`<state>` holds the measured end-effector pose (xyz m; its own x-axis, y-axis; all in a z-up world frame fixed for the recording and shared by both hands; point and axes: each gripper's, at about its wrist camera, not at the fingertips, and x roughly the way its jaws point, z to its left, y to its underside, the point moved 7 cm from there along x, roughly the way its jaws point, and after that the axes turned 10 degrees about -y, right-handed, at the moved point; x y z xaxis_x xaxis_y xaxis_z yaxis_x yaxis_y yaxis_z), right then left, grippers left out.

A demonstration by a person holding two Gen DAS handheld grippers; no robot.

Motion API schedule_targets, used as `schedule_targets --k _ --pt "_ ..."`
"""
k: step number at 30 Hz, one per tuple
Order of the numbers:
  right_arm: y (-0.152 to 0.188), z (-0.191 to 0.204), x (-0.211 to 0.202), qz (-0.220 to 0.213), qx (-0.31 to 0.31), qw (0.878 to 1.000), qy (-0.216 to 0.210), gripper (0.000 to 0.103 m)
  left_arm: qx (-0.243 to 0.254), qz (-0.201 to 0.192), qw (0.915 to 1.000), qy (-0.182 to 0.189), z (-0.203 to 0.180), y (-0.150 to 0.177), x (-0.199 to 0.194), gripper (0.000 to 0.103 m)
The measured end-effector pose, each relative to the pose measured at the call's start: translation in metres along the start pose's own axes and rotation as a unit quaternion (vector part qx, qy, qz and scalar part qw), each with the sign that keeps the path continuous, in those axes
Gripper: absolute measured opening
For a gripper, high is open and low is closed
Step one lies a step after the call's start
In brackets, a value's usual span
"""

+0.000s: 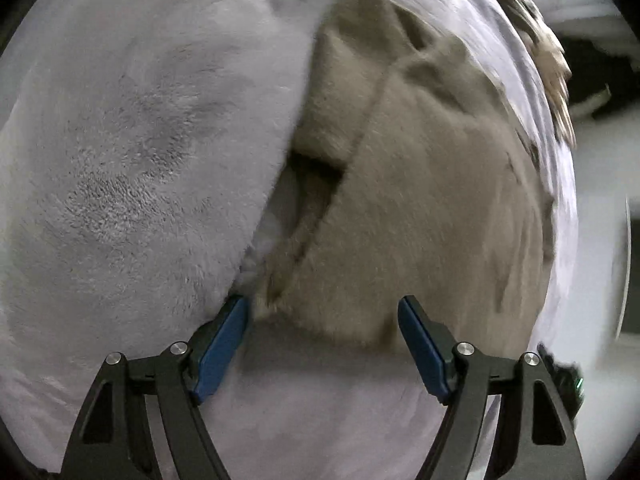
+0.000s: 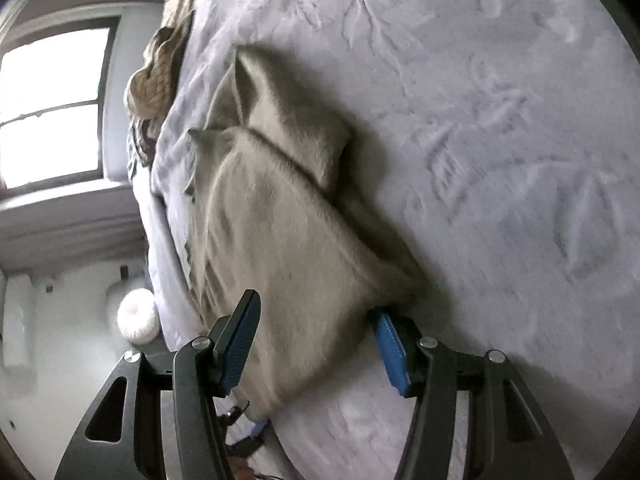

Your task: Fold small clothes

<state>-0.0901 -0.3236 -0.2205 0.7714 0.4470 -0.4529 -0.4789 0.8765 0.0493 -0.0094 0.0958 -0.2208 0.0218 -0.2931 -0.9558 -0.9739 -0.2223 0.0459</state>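
Observation:
A beige fuzzy garment (image 1: 420,200) lies folded on the lavender plush blanket (image 1: 140,140) of a bed. In the left wrist view my left gripper (image 1: 322,304) stands wide open just above the garment's near edge, its left pad against the seam where beige meets lavender. In the right wrist view the same garment (image 2: 280,240) shows as two stacked layers. Its near corner sits between the fingers of my right gripper (image 2: 316,320). The jaws stand apart, one pad on each side of the corner, and the fabric does not look squeezed.
The embossed blanket (image 2: 500,160) spreads wide beyond the garment. A brown knitted item (image 2: 156,80) lies at the bed's far edge, below a bright window (image 2: 52,108). A white round object (image 2: 136,316) sits on the floor beside the bed.

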Motion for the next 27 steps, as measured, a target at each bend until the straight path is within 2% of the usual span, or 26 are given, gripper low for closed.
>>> schedule_targets --k 1,3,4,5,6,8,9,11,12,16,20,22,24,27 --pt "-0.002 0.0 0.004 0.006 0.0 1.0 0.017 0.011 -0.02 -0.009 0.9998 0.002 0.001 -0.004 0.001 0.075" --pt "-0.002 0.009 0.008 0.022 -0.037 0.998 0.055 0.011 -0.043 -0.031 0.9986 -0.003 0.005 -0.013 -0.002 0.029" --pt "-0.001 0.018 0.007 0.028 -0.067 0.995 0.067 0.011 -0.046 -0.036 0.9983 0.002 0.006 -0.016 -0.004 0.013" --pt "-0.001 0.029 0.005 0.034 -0.102 0.991 0.083 0.011 -0.044 -0.043 0.9979 0.018 0.002 -0.018 -0.009 0.012" --pt "0.001 0.039 0.002 0.038 -0.133 0.986 0.097 0.011 -0.032 -0.051 0.9981 0.013 -0.003 -0.019 -0.012 0.012" --pt "0.003 0.041 -0.001 0.044 -0.159 0.979 0.124 0.01 0.021 -0.075 0.9969 -0.012 -0.013 -0.014 -0.021 0.011" --pt "0.001 0.035 -0.002 0.047 -0.163 0.976 0.138 0.009 0.046 -0.082 0.9952 -0.025 -0.018 -0.009 -0.023 0.011" --pt "-0.002 0.012 -0.001 0.055 -0.174 0.966 0.181 0.009 0.067 -0.083 0.9933 -0.045 -0.018 -0.003 -0.019 0.011" --pt "-0.005 0.002 -0.002 0.059 -0.174 0.965 0.187 0.009 0.07 -0.079 0.993 -0.055 -0.014 0.002 -0.013 0.011" --pt "-0.002 -0.006 -0.008 0.055 -0.152 0.973 0.165 0.008 0.051 -0.061 0.996 -0.04 0.0 0.008 -0.001 0.011" --pt "0.004 0.017 -0.031 0.033 -0.182 0.966 0.183 0.009 0.087 -0.067 0.9923 -0.057 -0.004 0.012 -0.019 0.011" --pt "0.002 0.035 -0.045 0.009 -0.213 0.961 0.177 0.009 0.113 -0.091 0.9863 -0.078 -0.01 0.01 -0.039 0.011" --pt "-0.003 0.056 -0.049 -0.01 -0.244 0.954 0.172 0.01 0.128 -0.116 0.9817 -0.081 -0.012 0.003 -0.057 0.011" --pt "-0.014 0.08 -0.026 0.0 -0.284 0.943 0.174 0.01 0.156 -0.152 0.9736 -0.069 -0.037 -0.024 -0.077 0.011"
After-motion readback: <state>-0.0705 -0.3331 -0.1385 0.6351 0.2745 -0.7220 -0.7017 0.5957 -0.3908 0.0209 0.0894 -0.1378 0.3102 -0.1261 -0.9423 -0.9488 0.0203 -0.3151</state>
